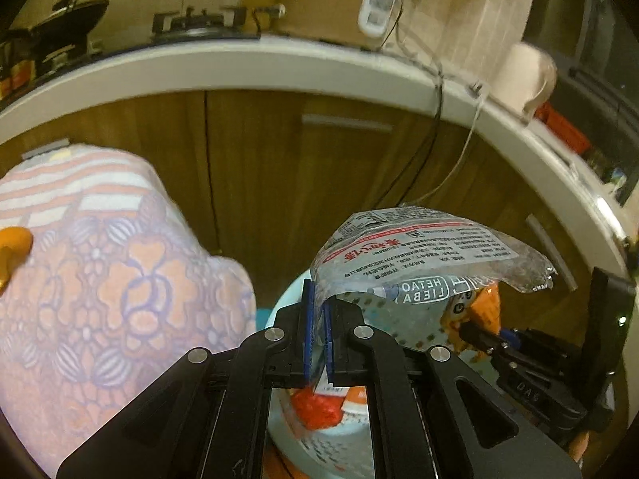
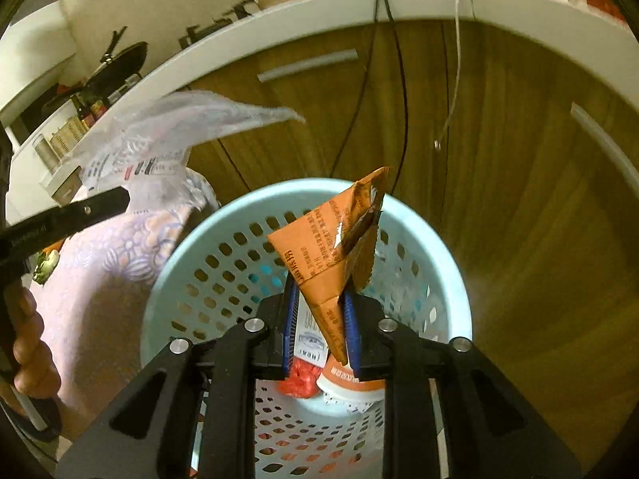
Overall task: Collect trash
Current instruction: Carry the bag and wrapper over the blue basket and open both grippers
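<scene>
In the left wrist view my left gripper (image 1: 318, 297) is shut on a crumpled clear plastic wrapper (image 1: 419, 255) with red and black print, held above the pale blue perforated basket (image 1: 285, 299). My right gripper (image 2: 319, 293) is shut on a folded orange wrapper (image 2: 323, 255), directly over the basket (image 2: 191, 247). A red item (image 2: 299, 381) and an orange-and-white container (image 2: 347, 383) lie on the basket's bottom. From the right wrist view the left gripper (image 2: 100, 203) and its clear wrapper (image 2: 179, 119) show at the left. The right gripper (image 1: 485, 337) shows low right in the left wrist view.
A floral pink-and-purple cloth (image 1: 100, 279) bulges just left of the basket. Behind stand wooden cabinet doors (image 2: 499, 199) under a white countertop edge (image 1: 239, 64), with cables (image 2: 399, 80) hanging down. A person's hand (image 2: 28, 351) grips the left tool's handle.
</scene>
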`<state>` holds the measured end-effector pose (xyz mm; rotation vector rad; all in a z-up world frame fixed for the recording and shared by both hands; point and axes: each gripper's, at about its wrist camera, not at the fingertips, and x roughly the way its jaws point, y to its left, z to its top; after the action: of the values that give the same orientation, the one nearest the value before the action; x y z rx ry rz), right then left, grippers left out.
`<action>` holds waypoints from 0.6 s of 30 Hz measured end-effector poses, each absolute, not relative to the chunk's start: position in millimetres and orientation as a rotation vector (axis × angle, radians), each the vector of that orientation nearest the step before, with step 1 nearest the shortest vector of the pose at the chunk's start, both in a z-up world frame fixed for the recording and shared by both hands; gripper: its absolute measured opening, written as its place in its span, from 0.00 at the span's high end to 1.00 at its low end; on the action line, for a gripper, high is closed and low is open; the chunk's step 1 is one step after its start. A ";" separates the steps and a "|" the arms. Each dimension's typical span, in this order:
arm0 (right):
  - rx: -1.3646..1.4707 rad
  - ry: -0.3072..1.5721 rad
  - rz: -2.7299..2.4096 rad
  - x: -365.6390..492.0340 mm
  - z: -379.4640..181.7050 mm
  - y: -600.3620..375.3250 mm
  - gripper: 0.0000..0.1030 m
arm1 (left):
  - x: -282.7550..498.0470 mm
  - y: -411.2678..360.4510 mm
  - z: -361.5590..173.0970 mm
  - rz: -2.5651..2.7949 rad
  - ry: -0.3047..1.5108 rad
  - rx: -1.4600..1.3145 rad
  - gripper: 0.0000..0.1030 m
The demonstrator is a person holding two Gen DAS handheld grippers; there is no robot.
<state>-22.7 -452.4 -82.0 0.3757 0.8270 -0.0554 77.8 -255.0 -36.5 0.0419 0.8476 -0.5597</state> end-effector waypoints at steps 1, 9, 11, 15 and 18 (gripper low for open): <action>0.382 0.841 -0.048 -22.0 -85.5 -452.6 0.80 | 78.8 -256.7 -38.6 -0.558 0.857 0.044 0.94; 0.383 0.898 0.002 -26.6 -98.7 -446.5 0.44 | 71.4 -253.9 -53.7 -0.573 0.910 0.119 0.58; 0.367 0.905 0.005 -27.0 -98.5 -442.7 0.43 | 69.1 -250.9 -53.4 -0.577 0.912 0.120 0.58; 0.354 0.901 0.006 -29.9 -95.3 -439.4 0.42 | 65.8 -241.9 -50.4 -0.571 0.905 0.110 0.57; 0.336 0.887 0.022 -26.9 -87.7 -433.9 0.42 | 62.7 -230.0 -43.2 -0.562 0.889 0.085 0.57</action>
<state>-26.9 -433.9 -87.7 0.3356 0.8871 0.0218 62.7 -230.0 -43.2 0.0845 0.8887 -0.5621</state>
